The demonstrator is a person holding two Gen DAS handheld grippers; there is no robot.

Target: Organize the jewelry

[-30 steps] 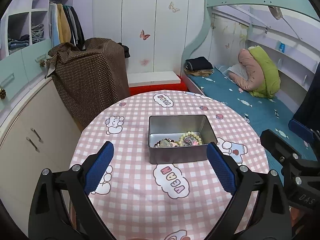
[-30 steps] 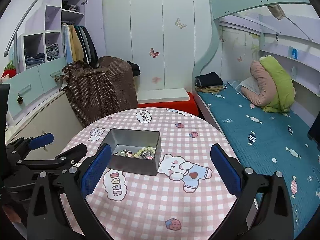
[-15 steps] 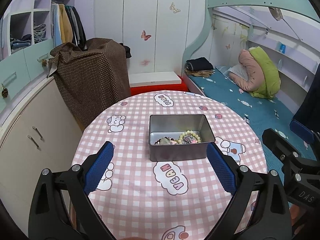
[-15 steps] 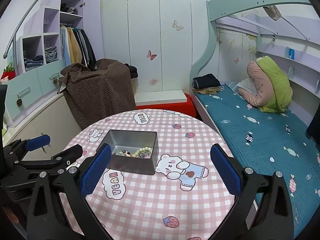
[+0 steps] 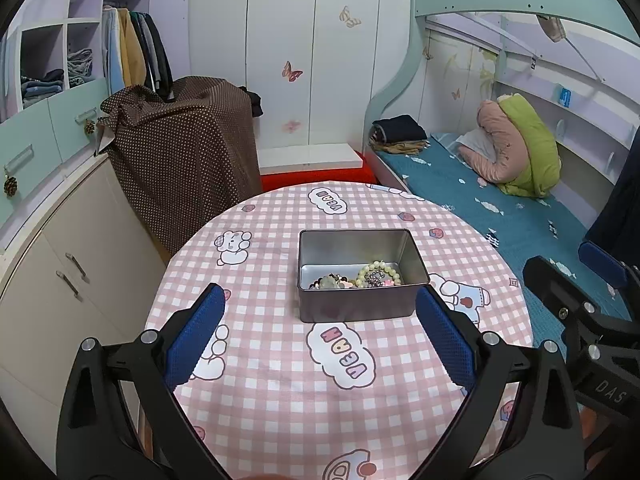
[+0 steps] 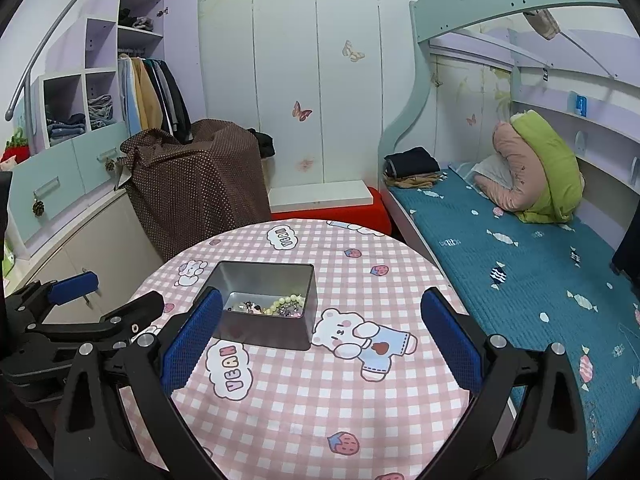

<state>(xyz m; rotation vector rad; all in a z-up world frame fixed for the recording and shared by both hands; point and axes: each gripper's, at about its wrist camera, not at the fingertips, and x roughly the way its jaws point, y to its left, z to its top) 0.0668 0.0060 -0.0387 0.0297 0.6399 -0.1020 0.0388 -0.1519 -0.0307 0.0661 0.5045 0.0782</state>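
Right gripper (image 6: 320, 336) fingers spread wide, empty, above the checked worktop (image 6: 304, 408). Tin (image 6: 266, 306) sits on the worktop, beads (image 6: 286, 304) and other jewelry inside. Left gripper (image 6: 106, 294) at left edge, fingers also apart; bed (image 6: 520, 280) at right.

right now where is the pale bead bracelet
The bracelet lies in the tin on the table, at the tin's right end beside the other jewelry; the right wrist view shows it there too.
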